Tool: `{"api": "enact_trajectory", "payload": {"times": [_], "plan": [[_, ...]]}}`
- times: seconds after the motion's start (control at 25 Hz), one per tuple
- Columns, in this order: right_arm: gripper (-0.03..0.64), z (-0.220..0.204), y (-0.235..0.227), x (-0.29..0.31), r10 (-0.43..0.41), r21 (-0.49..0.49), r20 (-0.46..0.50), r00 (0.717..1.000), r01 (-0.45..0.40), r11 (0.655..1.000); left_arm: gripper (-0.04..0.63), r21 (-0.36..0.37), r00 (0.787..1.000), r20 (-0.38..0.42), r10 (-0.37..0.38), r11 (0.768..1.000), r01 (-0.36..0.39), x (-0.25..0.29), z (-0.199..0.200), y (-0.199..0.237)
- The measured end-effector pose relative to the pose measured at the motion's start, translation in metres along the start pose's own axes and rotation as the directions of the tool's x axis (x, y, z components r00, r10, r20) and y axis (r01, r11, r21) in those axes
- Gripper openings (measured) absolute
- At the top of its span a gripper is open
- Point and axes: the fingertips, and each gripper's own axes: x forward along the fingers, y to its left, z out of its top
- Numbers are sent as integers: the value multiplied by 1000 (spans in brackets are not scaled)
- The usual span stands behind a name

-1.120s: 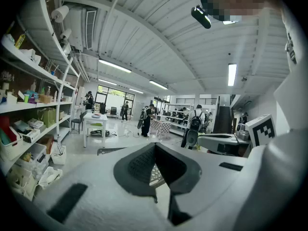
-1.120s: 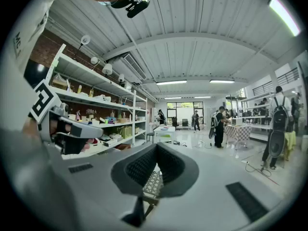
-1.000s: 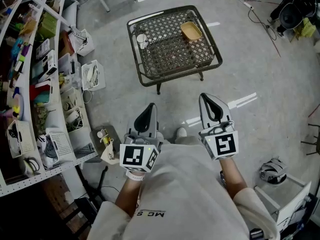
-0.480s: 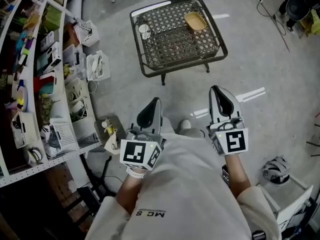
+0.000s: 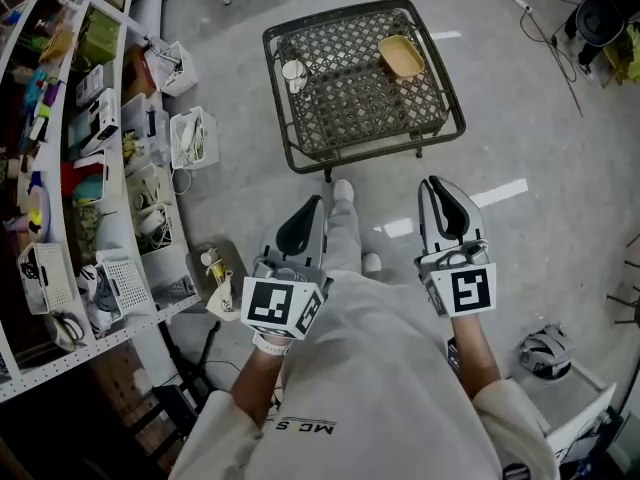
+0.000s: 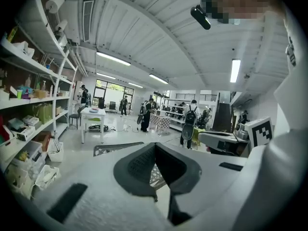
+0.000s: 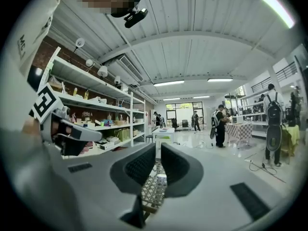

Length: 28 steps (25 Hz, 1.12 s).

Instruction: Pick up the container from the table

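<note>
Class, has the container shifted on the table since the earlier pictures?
No. The container still lies at the table's far right corner, across from the cup.

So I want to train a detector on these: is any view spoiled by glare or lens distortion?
Head view: sharp and evenly lit, with pale light streaks on the floor short of the table; the container reads clearly. Left gripper view: strong fisheye bending, dark corners, a blown-out strip light. Right gripper view: same bending, the shelves curve, a corner light glares.
</note>
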Motion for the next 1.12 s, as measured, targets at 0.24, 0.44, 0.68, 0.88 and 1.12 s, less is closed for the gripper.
{"api": "enact_trajectory", "payload": {"times": [0.24,0.44,0.68,0.88,1.12], "plan": [[31,4,-17,86,16,-42,-70,997,-19,999,23,-56,999,21,-30,998,31,67,28,61],[32,20,-41,160,-18,-89,-73,997,11,996,23,-123,997,51,-50,991,56,119,49,109],[37,21,-71,216,-52,-87,-91,995,44,995,23,-91,993,54,-104,990,108,172,73,125],[40,11,-94,240,-34,-67,-111,993,27,997,23,-83,995,14,-98,992,99,206,75,129],[43,-6,-114,258,-2,-35,-142,990,-3,999,23,-68,997,-36,-63,996,60,227,71,132]]}}
